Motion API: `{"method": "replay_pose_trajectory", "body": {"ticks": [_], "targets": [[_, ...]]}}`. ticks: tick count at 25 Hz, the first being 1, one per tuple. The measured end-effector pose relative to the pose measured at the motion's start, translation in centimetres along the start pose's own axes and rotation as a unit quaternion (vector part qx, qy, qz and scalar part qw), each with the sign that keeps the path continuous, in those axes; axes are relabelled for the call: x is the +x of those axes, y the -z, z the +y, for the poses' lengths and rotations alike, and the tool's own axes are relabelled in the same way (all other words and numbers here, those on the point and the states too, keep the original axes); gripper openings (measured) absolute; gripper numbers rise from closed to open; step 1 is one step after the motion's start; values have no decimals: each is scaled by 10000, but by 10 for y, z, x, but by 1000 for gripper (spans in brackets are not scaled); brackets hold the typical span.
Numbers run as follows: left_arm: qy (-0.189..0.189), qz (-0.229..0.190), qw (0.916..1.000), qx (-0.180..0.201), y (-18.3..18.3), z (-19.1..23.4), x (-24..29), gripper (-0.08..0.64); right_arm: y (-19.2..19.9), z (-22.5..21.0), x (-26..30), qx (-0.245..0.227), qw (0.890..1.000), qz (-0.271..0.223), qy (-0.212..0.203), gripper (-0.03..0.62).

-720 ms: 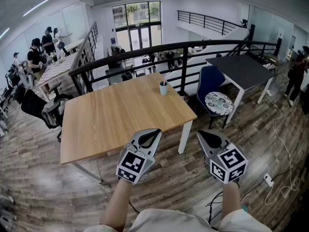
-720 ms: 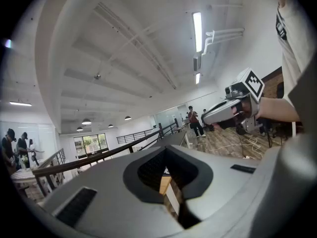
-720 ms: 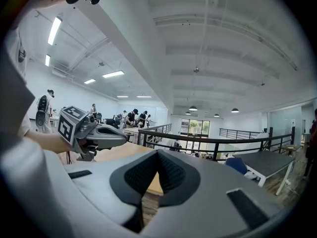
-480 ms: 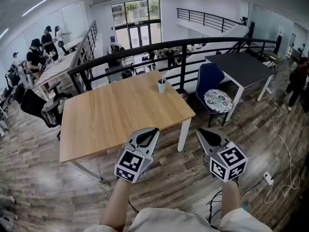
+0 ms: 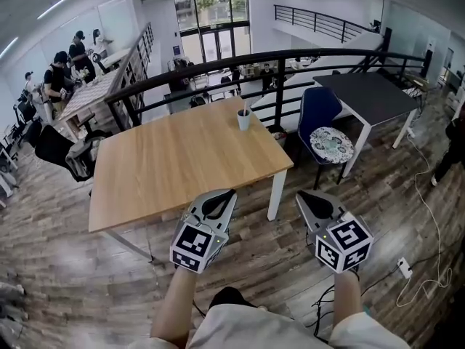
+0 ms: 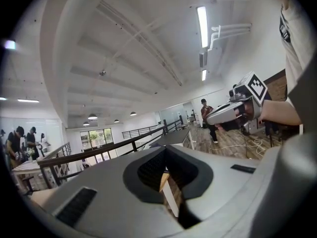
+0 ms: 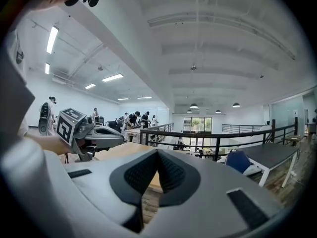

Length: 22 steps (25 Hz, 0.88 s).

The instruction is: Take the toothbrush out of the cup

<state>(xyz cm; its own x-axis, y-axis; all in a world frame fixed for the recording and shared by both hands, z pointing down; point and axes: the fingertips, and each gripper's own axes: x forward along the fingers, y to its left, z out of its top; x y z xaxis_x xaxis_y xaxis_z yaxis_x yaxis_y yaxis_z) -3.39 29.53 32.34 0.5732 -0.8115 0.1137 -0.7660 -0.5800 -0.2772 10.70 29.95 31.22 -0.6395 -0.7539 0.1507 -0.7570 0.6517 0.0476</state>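
Observation:
A small pale cup point(image 5: 243, 120) stands near the far right corner of the wooden table point(image 5: 174, 169), with a toothbrush point(image 5: 248, 110) sticking up out of it. Both grippers hang in the air in front of the table's near edge, far from the cup. My left gripper point(image 5: 231, 193) is shut and holds nothing, and so is my right gripper point(image 5: 301, 198). The left gripper view shows its jaws closed together point(image 6: 166, 152) and the right gripper point(image 6: 233, 113) beside them. In the right gripper view the jaws point(image 7: 157, 155) meet too, with the left gripper point(image 7: 86, 133) alongside. Neither gripper view shows the cup.
A black railing point(image 5: 290, 57) runs behind the table. A blue chair with a patterned cushion point(image 5: 330, 142) and a dark table point(image 5: 370, 93) stand to the right. A black chair point(image 5: 54, 155) sits at the left, with people at a long table point(image 5: 87, 97) beyond it. Cables point(image 5: 425, 217) lie on the wooden floor.
The head view has shifted a little, so the table and cup sit slightly higher in frame. Both grippers stay shut in nearly the same place.

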Motion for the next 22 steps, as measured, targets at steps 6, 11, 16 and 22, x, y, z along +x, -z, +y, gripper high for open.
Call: {"method": "replay_pose_trajectory", "body": {"ticks": [6,11,16,22], "targets": [[-108,-17,9998,-138,5,7,17,9,7,-21,8,149,9999,21,26,5],[-75,4,9999,-132,17,28,52,9,13,-48,41,272,9996,70,42,5],[18,-42,10000,-87,31,68,110,8,12,-85,94,23,9999,114,85,5],[227,-69,9997,22,34,126,183,8,-3,-138,163,85,9996,49,277,5]]}}
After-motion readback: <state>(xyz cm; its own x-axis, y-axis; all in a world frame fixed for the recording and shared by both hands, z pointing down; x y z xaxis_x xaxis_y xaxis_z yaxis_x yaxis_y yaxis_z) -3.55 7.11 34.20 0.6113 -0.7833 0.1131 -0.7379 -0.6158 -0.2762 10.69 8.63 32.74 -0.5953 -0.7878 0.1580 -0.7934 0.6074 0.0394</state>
